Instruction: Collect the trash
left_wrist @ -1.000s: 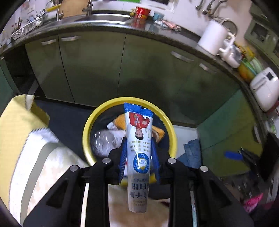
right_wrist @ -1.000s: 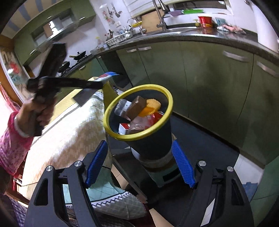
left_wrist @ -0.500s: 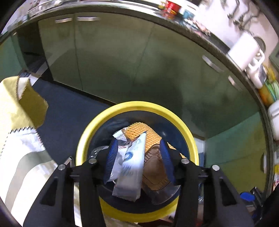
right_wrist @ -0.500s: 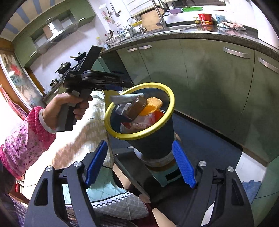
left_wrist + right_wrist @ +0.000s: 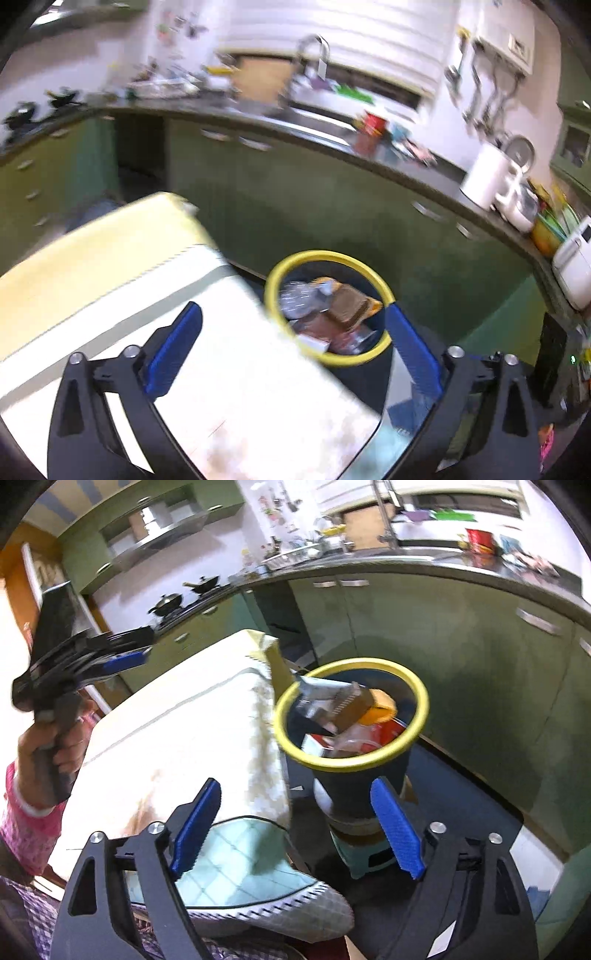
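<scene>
**Bin beside table corner: both grippers wide, nothing held**

1. Right gripper (image 5: pixel 295 827): nearest item. Blue pads spread and still widening, nothing between them. It hangs over the table's near edge, short of the bin.

2. Left gripper (image 5: pixel 293 349): jaws opening to full spread, empty. Its right pad sits level with the bin's rim, its left pad over the tabletop. In the right wrist view the same tool (image 5: pixel 122 657) is held by a hand (image 5: pixel 55 738) in a pink sleeve, well apart from the bin, above the table's far side.

3. Table (image 5: pixel 177 738): pale cloth with a yellow border. Its corner nearly meets the bin's rim; the cloth hangs down the side facing the bin.

4. Bin (image 5: pixel 421 701): dark body, yellow rim, standing on a small teal stool (image 5: pixel 369 853). Dark open floor lies between the bin and the cabinets.

5. Trash (image 5: pixel 347 705): piled to the rim inside the bin. Silver wrapper, brown packet, orange piece, red-and-white carton.

6. Green cabinets (image 5: pixel 461 646): behind the bin, under a dark counter (image 5: pixel 406 565) with a sink.
</scene>
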`<action>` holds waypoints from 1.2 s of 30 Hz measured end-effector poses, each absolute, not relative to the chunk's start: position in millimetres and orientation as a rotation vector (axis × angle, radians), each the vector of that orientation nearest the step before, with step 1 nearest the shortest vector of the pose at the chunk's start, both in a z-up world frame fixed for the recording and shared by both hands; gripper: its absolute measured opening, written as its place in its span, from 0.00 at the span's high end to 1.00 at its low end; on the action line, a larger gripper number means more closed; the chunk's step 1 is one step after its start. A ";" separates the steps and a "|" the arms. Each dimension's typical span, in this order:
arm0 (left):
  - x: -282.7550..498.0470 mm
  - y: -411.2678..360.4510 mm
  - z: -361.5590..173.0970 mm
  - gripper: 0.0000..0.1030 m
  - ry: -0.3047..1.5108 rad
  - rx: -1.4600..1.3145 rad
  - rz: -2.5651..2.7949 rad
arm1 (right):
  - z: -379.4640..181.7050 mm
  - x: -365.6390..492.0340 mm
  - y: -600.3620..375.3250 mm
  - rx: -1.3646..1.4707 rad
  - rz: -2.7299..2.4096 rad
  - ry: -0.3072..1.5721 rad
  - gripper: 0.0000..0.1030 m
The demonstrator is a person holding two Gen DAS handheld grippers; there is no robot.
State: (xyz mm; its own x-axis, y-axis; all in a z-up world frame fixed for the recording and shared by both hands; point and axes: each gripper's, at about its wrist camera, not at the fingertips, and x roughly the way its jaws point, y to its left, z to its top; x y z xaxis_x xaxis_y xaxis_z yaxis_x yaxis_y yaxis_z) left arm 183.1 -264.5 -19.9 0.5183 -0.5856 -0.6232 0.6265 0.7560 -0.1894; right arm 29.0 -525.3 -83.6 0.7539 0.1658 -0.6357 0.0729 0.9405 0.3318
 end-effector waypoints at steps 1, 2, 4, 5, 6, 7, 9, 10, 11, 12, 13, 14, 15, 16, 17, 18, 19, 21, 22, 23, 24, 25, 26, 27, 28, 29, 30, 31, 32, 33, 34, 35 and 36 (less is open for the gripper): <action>174.8 -248.2 -16.0 0.07 0.710 0.050 -0.694 | -82.1 29.6 -521.5 0.343 0.057 0.716 0.16; 165.9 -231.2 -13.1 0.07 0.700 0.040 -0.659 | -79.0 30.8 -513.8 0.323 0.064 0.711 0.14; 147.7 -197.3 -10.4 0.07 0.687 0.033 -0.575 | -74.0 32.9 -503.1 0.289 0.070 0.705 0.09; 140.6 -183.4 -9.1 0.07 0.675 0.027 -0.548 | -70.4 34.6 -496.5 0.268 0.073 0.699 0.08; 132.2 -171.2 -7.4 0.07 0.660 0.024 -0.517 | -68.5 35.4 -491.0 0.254 0.074 0.695 0.05; 121.3 -154.8 -5.9 0.07 0.640 0.031 -0.473 | -66.3 35.8 -485.8 0.239 0.073 0.692 0.05; 104.5 -132.4 -3.2 0.07 0.610 0.034 -0.399 | -61.1 35.5 -472.4 0.192 0.059 0.682 0.05; 93.9 -117.9 -2.2 0.07 0.591 0.023 -0.357 | -59.5 35.5 -467.0 0.171 0.053 0.680 0.05; 84.4 -105.2 -1.7 0.07 0.582 0.012 -0.324 | -58.4 35.1 -464.3 0.159 0.051 0.678 0.05; 76.1 -93.9 -1.2 0.07 0.577 0.003 -0.292 | -56.7 34.7 -460.0 0.145 0.050 0.675 0.05; 68.9 -84.3 -1.0 0.07 0.572 -0.004 -0.260 | -55.3 33.3 -456.8 0.137 0.051 0.672 0.05; 62.5 -76.9 -0.8 0.07 0.567 -0.009 -0.236 | -53.7 32.0 -453.2 0.129 0.052 0.671 0.05; 55.1 -68.8 0.3 0.07 0.555 -0.017 -0.206 | -51.8 30.0 -450.1 0.125 0.051 0.666 0.05; 45.3 -58.1 1.8 0.07 0.535 -0.030 -0.179 | -49.2 27.0 -447.2 0.120 0.051 0.658 0.05; 39.4 -51.0 2.6 0.07 0.524 -0.041 -0.163 | -47.0 23.8 -445.5 0.117 0.051 0.652 0.05; 32.3 -43.0 3.7 0.07 0.514 -0.056 -0.148 | -44.3 21.2 -444.4 0.111 0.049 0.644 0.05; 24.5 -34.4 4.7 0.07 0.504 -0.074 -0.137 | -41.8 18.1 -443.0 0.105 0.044 0.635 0.05; 14.0 -24.0 5.6 0.07 0.490 -0.089 -0.123 | -35.6 10.3 -440.0 0.088 0.023 0.611 0.05; 7.4 -18.7 5.8 0.07 0.484 -0.092 -0.110 | -32.8 7.3 -438.4 0.081 0.013 0.600 0.05; 0.4 -13.8 6.0 0.07 0.479 -0.094 -0.093 | -29.0 2.5 -436.9 0.073 0.005 0.587 0.05; -5.9 -10.4 6.2 0.07 0.472 -0.097 -0.085 | -27.0 -0.2 -436.3 0.069 0.001 0.578 0.05; -11.3 -8.5 7.1 0.07 0.466 -0.102 -0.085 | -25.2 -2.2 -436.0 0.066 -0.002 0.570 0.05; -16.6 -7.7 7.5 0.07 0.458 -0.106 -0.086 | -23.5 -5.0 -435.6 0.065 -0.005 0.563 0.05; -21.4 -5.2 7.6 0.07 0.451 -0.108 -0.088 | -22.0 -7.6 -435.7 0.066 -0.007 0.557 0.05; -26.7 -4.5 8.8 0.07 0.439 -0.108 -0.091 | -20.6 -10.4 -436.1 0.067 -0.008 0.550 0.05; -31.0 -5.0 10.2 0.07 0.427 -0.105 -0.093 | -19.2 -13.2 -435.7 0.067 -0.008 0.544 0.05; -33.7 -6.9 11.6 0.07 0.417 -0.100 -0.096 | -17.3 -16.3 -436.0 0.067 -0.008 0.538 0.05; -37.6 -7.3 13.2 0.07 0.408 -0.100 -0.103 | -15.8 -19.7 -435.6 0.066 -0.009 0.532 0.05; -40.1 -7.7 14.2 0.07 0.404 -0.105 -0.109 | -14.4 -23.1 -435.2 0.065 -0.011 0.525 0.05; -43.3 -7.6 15.5 0.07 0.396 -0.110 -0.115 | -13.0 -26.0 -434.7 0.064 -0.012 0.519 0.05; -45.5 -7.9 16.6 0.07 0.391 -0.110 -0.114 | -11.8 -28.6 -434.3 0.064 -0.013 0.514 0.05; -46.1 -9.1 16.9 0.07 0.388 -0.108 -0.110 | -10.9 -30.9 -433.9 0.063 -0.015 0.511 0.05; -46.9 -9.9 17.3 0.07 0.386 -0.105 -0.106 | -10.4 -32.2 -433.7 0.062 -0.016 0.508 0.05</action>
State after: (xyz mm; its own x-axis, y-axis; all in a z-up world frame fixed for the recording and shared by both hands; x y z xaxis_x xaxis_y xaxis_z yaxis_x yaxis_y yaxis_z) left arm -46.9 -9.9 17.3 0.9211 -0.1233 -0.3692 0.0833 0.9890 -0.1224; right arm -32.2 -433.7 -10.4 0.8734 -0.0003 -0.4870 0.0312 0.9980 0.0553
